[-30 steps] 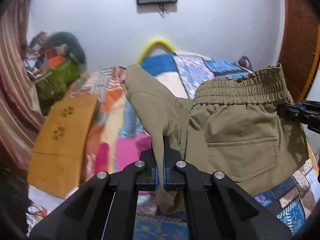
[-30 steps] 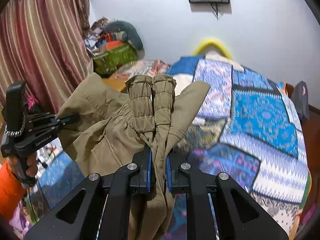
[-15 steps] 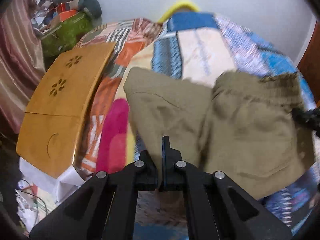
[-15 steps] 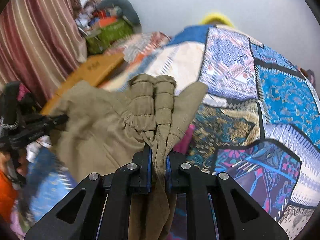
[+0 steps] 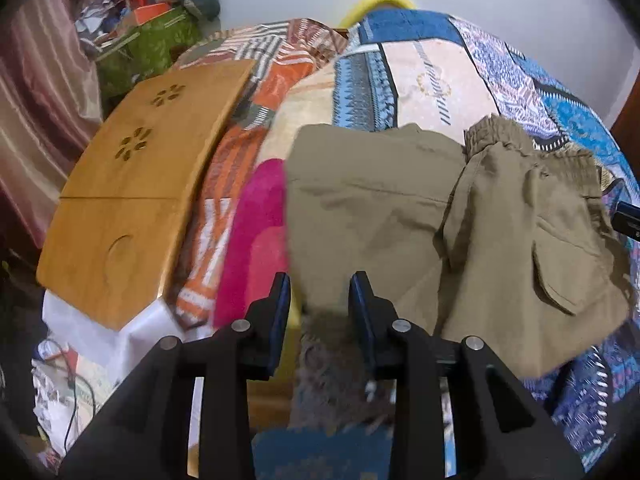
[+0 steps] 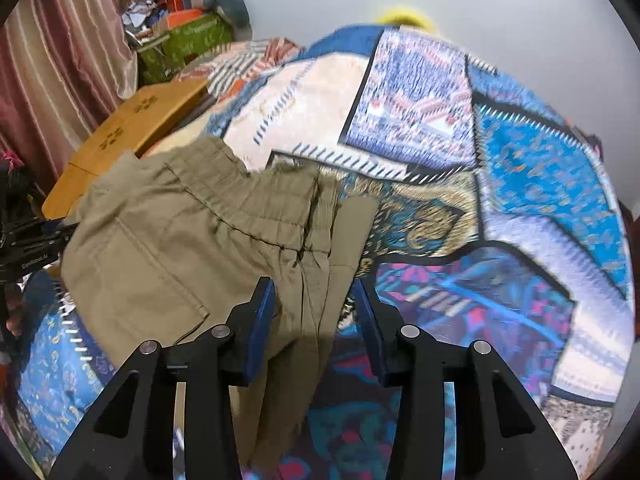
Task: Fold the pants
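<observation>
The pants [image 5: 440,220] are laid folded on the quilt [image 6: 520,160], waistband away from the cameras, beside a wooden board [image 5: 140,184]. The left gripper [image 5: 319,292] has just been opening; its jaws are parted and released, with a fabric edge loose between them. The right gripper [image 6: 314,298] has likewise just been opening; cloth lies between its spread jaws but is not pinched.
</observation>
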